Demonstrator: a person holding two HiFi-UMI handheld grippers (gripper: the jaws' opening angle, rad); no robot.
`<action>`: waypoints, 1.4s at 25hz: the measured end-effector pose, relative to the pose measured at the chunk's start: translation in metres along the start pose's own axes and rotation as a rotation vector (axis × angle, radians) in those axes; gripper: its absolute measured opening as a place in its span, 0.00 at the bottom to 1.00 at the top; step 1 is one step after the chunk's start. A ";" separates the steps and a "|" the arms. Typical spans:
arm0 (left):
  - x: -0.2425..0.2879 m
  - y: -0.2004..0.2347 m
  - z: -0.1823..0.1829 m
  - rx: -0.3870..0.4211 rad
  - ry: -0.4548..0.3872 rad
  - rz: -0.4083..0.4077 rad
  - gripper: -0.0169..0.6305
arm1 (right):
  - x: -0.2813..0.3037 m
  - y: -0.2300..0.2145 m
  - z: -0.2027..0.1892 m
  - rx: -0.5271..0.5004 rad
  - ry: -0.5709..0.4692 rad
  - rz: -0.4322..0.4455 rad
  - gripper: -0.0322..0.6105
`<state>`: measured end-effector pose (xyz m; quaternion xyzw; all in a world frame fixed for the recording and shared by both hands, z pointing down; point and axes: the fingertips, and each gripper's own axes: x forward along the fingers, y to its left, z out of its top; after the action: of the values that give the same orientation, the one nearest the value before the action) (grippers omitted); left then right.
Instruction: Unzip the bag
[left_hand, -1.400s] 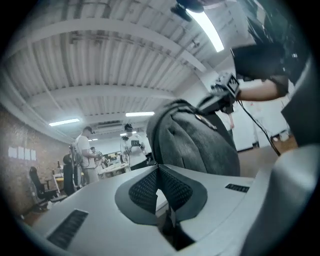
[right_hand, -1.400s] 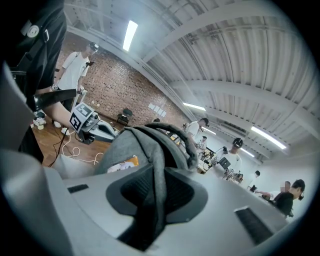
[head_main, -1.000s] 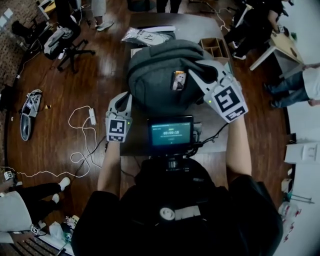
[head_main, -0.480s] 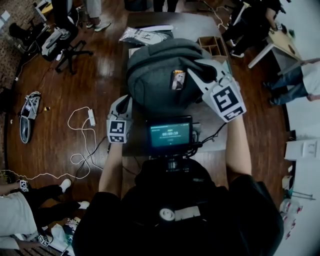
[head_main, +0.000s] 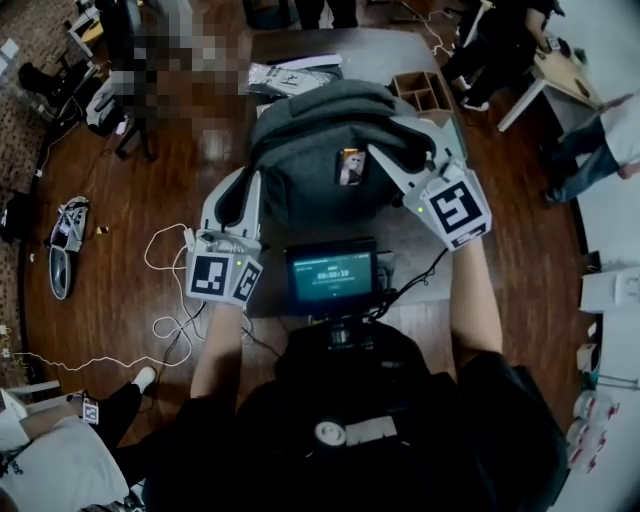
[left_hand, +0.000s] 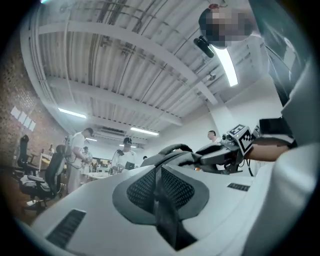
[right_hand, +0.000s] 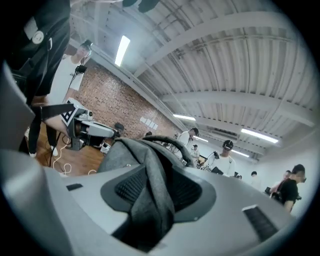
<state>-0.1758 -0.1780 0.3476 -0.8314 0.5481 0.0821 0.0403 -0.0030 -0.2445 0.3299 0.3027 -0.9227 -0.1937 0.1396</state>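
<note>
Left tool (head_main: 244, 182) shifted; right tool (head_main: 400, 142) opening round bag (head_main: 305, 160) fabric.

Wooden box (head_main: 425, 92) on table (head_main: 380, 50) (shoe (head_main: 62, 240) on floor (head_main: 100, 300)).

No wording could be read with certainty. The small black screen with a teal display (head_main: 333, 275) showed one row of pale digits, too small to read. The black-and-white square marker (head_main: 455, 210) on the right cube and its twin (head_main: 208, 276) on the left carried patterns only, no characters. Print on the orange-and-white tag (head_main: 350, 166) on the grey fabric backpack (head_main: 300, 150) was blurred. The white flat packet (head_main: 290, 78) bore a dark mark, illegible.
</note>
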 end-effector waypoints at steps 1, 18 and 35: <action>0.004 -0.007 0.006 -0.004 -0.005 -0.015 0.08 | -0.003 0.000 0.003 0.022 -0.024 0.000 0.36; 0.016 -0.052 0.047 -0.032 -0.119 -0.129 0.03 | -0.067 0.025 0.025 0.365 -0.243 -0.197 0.12; -0.003 -0.091 0.040 -0.033 -0.054 -0.018 0.03 | -0.099 0.048 0.018 0.471 -0.288 -0.109 0.10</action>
<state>-0.0971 -0.1326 0.3070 -0.8343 0.5379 0.1132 0.0419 0.0434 -0.1429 0.3216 0.3456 -0.9349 -0.0220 -0.0777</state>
